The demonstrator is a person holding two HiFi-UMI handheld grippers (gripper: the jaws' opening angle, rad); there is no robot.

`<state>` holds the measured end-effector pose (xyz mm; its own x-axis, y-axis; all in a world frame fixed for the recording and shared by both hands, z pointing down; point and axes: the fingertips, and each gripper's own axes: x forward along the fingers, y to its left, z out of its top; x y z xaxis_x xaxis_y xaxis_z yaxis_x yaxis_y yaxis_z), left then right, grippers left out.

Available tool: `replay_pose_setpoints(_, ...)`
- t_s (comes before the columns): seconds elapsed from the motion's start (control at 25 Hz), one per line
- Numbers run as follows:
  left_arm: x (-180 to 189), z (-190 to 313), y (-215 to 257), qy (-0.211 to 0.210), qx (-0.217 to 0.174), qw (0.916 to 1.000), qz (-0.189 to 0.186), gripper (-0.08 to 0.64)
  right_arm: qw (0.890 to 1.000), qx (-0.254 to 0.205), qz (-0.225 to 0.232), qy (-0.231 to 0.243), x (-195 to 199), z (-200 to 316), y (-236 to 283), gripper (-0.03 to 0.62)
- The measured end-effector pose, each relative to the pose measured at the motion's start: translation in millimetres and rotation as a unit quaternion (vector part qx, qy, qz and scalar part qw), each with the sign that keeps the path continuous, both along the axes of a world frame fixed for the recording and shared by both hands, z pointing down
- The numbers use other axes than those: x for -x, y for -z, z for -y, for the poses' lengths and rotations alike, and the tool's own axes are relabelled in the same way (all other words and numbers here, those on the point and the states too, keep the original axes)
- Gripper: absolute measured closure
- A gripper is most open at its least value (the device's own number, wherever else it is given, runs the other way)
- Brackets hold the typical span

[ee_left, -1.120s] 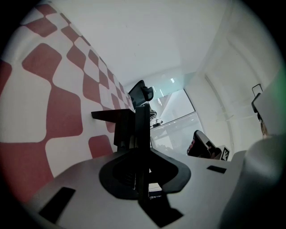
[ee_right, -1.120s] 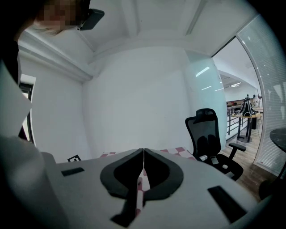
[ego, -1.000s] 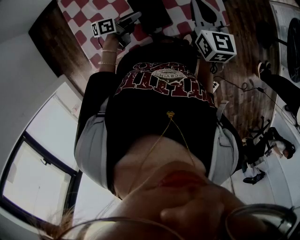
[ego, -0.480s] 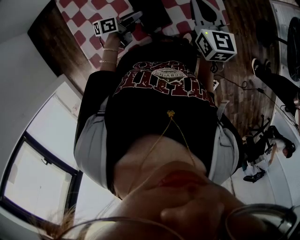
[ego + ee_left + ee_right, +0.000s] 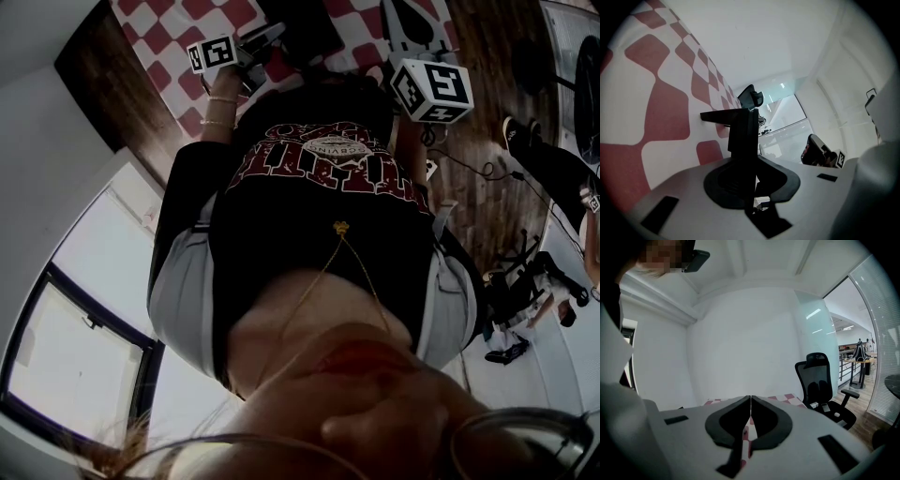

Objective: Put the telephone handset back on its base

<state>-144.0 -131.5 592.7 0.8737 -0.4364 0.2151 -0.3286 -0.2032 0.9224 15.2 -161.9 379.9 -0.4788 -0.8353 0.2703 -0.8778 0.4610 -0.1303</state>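
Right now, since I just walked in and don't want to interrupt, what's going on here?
A person in a black printed T-shirt holds a gripper in each hand over a red-and-white chequered cloth. The left gripper is clamped on a black angular object, apparently the telephone handset, which stands upright between its jaws and is not yet set down. The right gripper is shut and empty, facing a white wall and a black office chair.
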Motion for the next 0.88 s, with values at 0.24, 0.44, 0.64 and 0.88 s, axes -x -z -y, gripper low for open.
replay_pose_setpoints(0.24, -0.2, -1.0, -0.9, -0.002, -0.025, 0.9996, 0.013, 0.48, 1.0, -0.001, 0.001, 0.003, 0.7, -0.8, 0.9, 0.572)
replay_pose_setpoints(0.44, -0.3, -1.0, -0.6, 0.0, -0.034, 0.9992, 0.019, 0.48, 1.0, -0.001, 0.004, 0.007, 2.9, -1.1, 0.0, 0.572)
replay_pose_setpoints(0.64, -0.4, -0.5, 0.2, 0.012, -0.038, 0.9984, 0.039, 0.479, 1.0, -0.002, 0.007, 0.01, 5.7, -1.2, 1.6, 0.572)
replay_pose_setpoints(0.88, 0.1, 0.7, -1.4, 0.022, -0.017, 0.9982, 0.054, 0.477, 1.0, -0.006, 0.008, 0.012, 6.0, 0.0, 4.0, 0.572)
